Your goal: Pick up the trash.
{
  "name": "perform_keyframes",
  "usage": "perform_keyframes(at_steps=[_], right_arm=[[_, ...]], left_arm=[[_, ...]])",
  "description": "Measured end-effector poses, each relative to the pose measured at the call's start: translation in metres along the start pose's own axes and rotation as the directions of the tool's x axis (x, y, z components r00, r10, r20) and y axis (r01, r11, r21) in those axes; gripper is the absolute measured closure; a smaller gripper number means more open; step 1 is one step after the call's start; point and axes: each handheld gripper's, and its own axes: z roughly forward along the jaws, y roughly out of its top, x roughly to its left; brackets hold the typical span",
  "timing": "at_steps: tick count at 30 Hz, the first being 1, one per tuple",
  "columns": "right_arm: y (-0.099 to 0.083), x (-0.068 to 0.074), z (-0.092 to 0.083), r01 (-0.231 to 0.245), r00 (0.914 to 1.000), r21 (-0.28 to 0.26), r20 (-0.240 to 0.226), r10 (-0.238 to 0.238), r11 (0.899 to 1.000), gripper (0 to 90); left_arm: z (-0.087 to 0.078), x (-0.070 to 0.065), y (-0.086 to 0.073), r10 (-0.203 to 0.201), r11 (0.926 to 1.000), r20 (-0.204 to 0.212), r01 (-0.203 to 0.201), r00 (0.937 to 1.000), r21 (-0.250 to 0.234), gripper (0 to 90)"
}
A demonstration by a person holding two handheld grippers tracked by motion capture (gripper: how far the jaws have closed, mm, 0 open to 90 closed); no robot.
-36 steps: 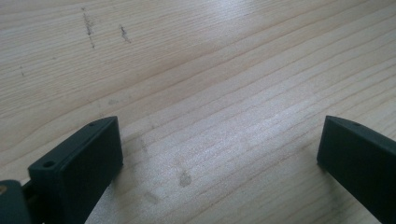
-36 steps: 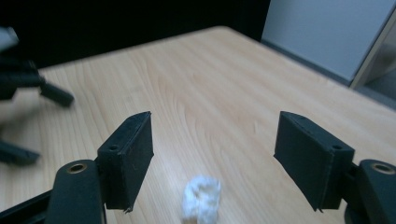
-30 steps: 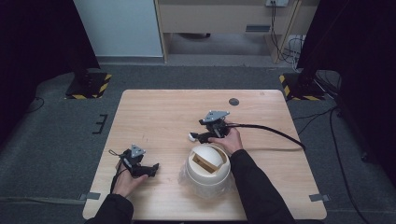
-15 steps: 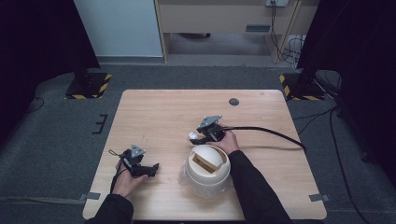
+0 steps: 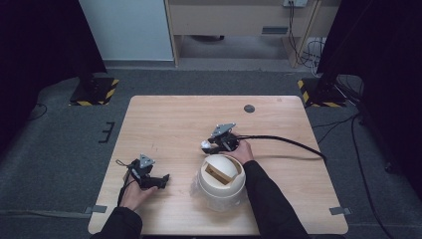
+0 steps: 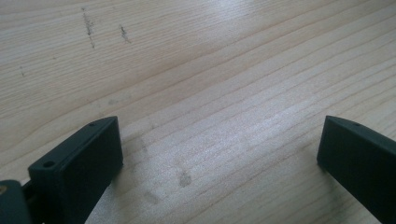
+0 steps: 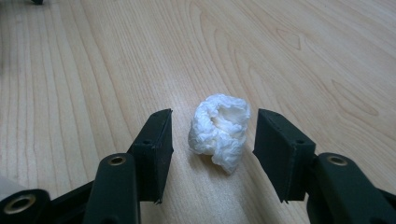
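"Why was our right hand-held gripper open around the white paper ball?"

"To grab it off the surface, near the bin. Our left hand-held gripper rested open, empty."

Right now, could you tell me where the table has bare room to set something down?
The far half of the table is bare apart from a small dark disc. The near middle is crowded: white bin, crumpled tissue, right gripper. The left gripper sits near-left; a cable crosses the right side.
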Motion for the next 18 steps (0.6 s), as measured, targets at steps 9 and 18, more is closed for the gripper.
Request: perform_keyframes(at_steps=[9, 18], right_arm=[[-0.003, -0.001, 0.005, 0.008, 0.9999, 0.038, -0.008, -0.008, 0.999, 55.2], [-0.0019, -0.0016, 0.0023, 0.001, 1.0, 0.039, -0.004, -0.001, 0.999, 67.0]], left_arm=[[0.0, 0.0, 0.0, 0.0, 1.0, 0.0, 0.0, 1.0, 0.0, 0.0], [0.0, 0.0, 0.0, 0.0, 1.0, 0.0, 0.0, 1.0, 0.0, 0.0]])
